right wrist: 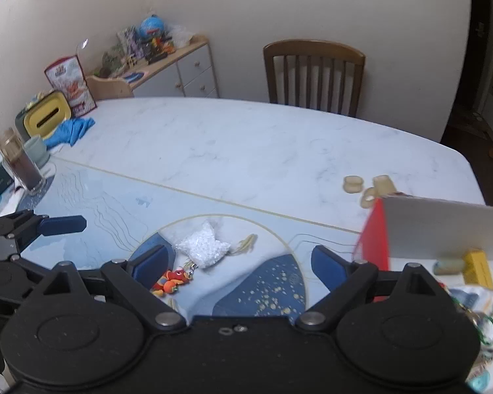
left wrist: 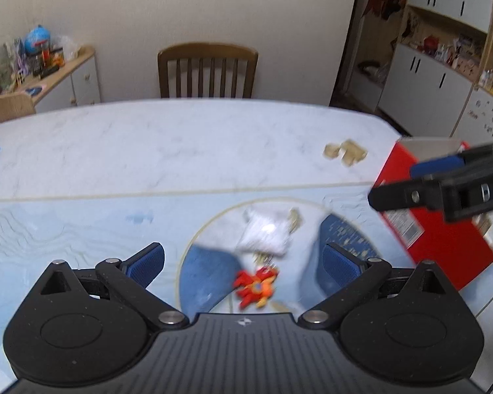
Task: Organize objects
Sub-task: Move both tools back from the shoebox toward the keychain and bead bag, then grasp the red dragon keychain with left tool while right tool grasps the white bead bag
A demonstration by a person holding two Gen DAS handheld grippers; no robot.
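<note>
Left wrist view. Left gripper (left wrist: 245,264) jaws spread wide, nothing between the pads. Just ahead on the table (left wrist: 180,138): white bag (left wrist: 266,233) of small beads, lying flat on the blue-and-white mat (left wrist: 65,223). Red-and-orange keychain toy (left wrist: 256,285) nearer the camera, just below the bag, apart from both pads. Tan wooden rings (left wrist: 345,152) farther out toward the right edge. Red box (left wrist: 443,246) at right, open top. Right gripper (left wrist: 443,180) reaching in from the right edge above the box; jaw state unclear from this side. Wooden chair (left wrist: 207,70) behind the table.

Right wrist view. Right gripper (right wrist: 243,264) jaws wide, empty. White bag (right wrist: 203,246) between and slightly beyond the pads, untouched. Keychain toy (right wrist: 171,282) beside the left pad. Wooden rings (right wrist: 369,187) near the box's far corner. Red box (right wrist: 374,239) at right, holding a yellow block (right wrist: 478,269) and assorted small items. Left gripper (right wrist: 62,225) at far left. Glass (right wrist: 19,164), blue cloth (right wrist: 70,131), yellow tissue holder (right wrist: 46,118) at the table's far left.
</note>
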